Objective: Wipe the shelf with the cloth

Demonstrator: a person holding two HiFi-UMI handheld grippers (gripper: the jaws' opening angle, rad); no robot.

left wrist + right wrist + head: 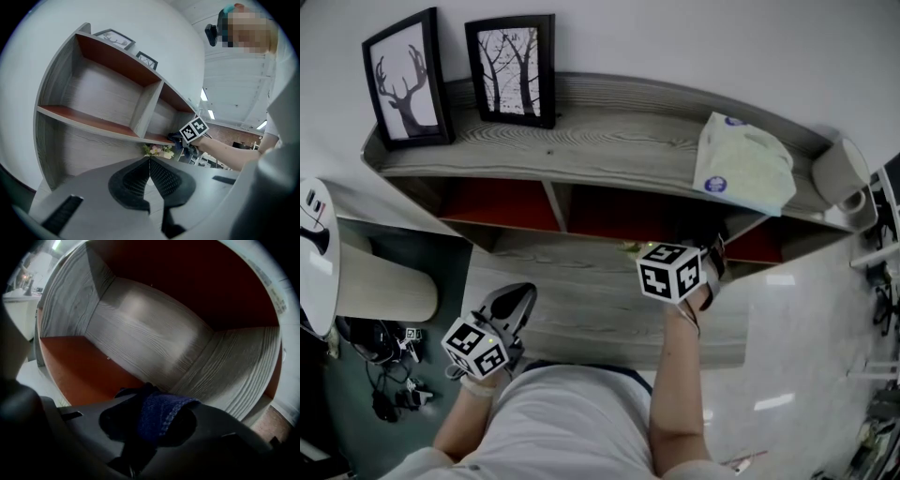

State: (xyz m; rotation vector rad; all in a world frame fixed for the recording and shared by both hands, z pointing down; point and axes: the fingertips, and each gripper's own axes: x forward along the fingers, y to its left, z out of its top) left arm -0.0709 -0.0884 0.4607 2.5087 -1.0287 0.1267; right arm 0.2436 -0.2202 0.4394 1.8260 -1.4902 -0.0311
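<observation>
The grey wooden shelf unit [609, 141] has compartments lined in red. My right gripper [150, 417] is shut on a dark blue cloth [161, 409], which bunches between and over the jaws. It reaches into the right-hand compartment, just above the red floor [89, 366] and facing the grey back wall [154, 338]. In the head view its marker cube [670, 272] sits at that compartment's mouth. The left gripper view shows the same cube [193, 130] with the cloth [176, 138] beside it. My left gripper [150, 163] is shut and empty, held low at the left [517, 298], away from the shelf.
Two framed pictures [408, 80] [514, 70] stand on the shelf's top at the left. A white and green pack [742, 169] and a roll [839, 173] lie at its right. A small bunch of flowers [159, 151] sits below the compartments. Cables [389, 370] lie on the floor at the left.
</observation>
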